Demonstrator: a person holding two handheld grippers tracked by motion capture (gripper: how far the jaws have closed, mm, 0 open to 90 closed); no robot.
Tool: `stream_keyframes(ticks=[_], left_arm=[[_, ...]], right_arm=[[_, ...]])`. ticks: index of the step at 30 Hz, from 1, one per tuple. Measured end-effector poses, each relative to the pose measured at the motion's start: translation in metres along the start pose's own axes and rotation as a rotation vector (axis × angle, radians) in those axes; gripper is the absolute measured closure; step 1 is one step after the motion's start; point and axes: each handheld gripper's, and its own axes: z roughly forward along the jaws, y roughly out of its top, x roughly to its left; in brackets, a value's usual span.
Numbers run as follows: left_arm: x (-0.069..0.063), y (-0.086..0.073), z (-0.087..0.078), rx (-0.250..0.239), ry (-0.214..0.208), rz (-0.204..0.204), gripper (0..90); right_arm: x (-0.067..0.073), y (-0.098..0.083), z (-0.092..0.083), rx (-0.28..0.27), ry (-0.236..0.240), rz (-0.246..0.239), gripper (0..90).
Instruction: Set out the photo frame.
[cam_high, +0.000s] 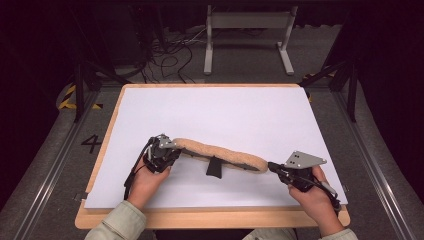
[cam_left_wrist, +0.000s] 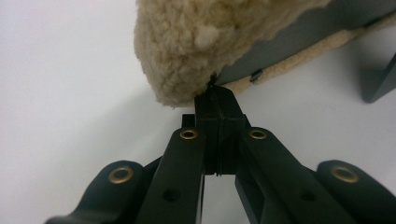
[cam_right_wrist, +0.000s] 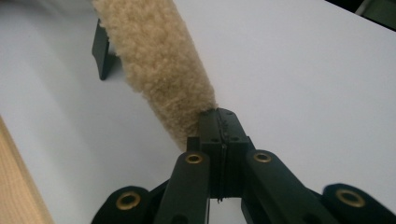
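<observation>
Stretching across the near half of the desk (cam_high: 210, 107), a long fleecy strap pad (cam_high: 220, 154) is held at both ends; from desk centre it lies toward six o'clock, running from about eight o'clock to about four o'clock; a small black tab (cam_high: 214, 167) hangs beneath its middle. The left claw (cam_high: 170, 147) is clamped fully shut on the eight o'clock end, where a thin edge beside the fleece is pinched between the jaws; the right claw (cam_high: 272, 167) is likewise closed tight on the four o'clock tip, the fleece being seen to press against its jaw ends in the right gripper view.

The strap pad is judged to be light, soft and limp; sagging in the middle is to be expected if it is lifted; nothing fragile is apparent. The pile would likely compress and slip under a shallow pinch, so a hold on the flat backing or seam at the very ends, as is taken now, is judged the surest; the dark smooth underside seen in the left gripper view may be slicker than the fleece.

The desk is covered by a plain white sheet with a wooden rim; the sheet is smooth and offers little friction. Beyond twelve o'clock a dim floor with loose cables (cam_high: 167, 55) and a white metal frame (cam_high: 248, 35) is seen.
</observation>
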Motion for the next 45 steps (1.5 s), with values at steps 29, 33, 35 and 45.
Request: stream_keyframes(ticks=[29,33,35,45], left_arm=[[-0.117,0.014,0.009,-0.103,-0.279,0.128,90.0],[-0.133,0.014,0.02,-0.086,-0.226,0.19,90.0],[-0.139,0.015,0.023,-0.092,-0.208,0.206,90.0],[-0.144,0.018,0.038,-0.066,-0.092,0.259,90.0]], right_arm=[[-0.001,0.0,-0.008,-0.019,-0.03,0.037,86.3],[-0.001,0.0,-0.007,-0.021,-0.028,0.034,86.2],[-0.002,0.0,-0.007,-0.021,-0.027,0.034,86.2],[-0.001,0.0,-0.008,-0.027,-0.025,0.041,86.0]])
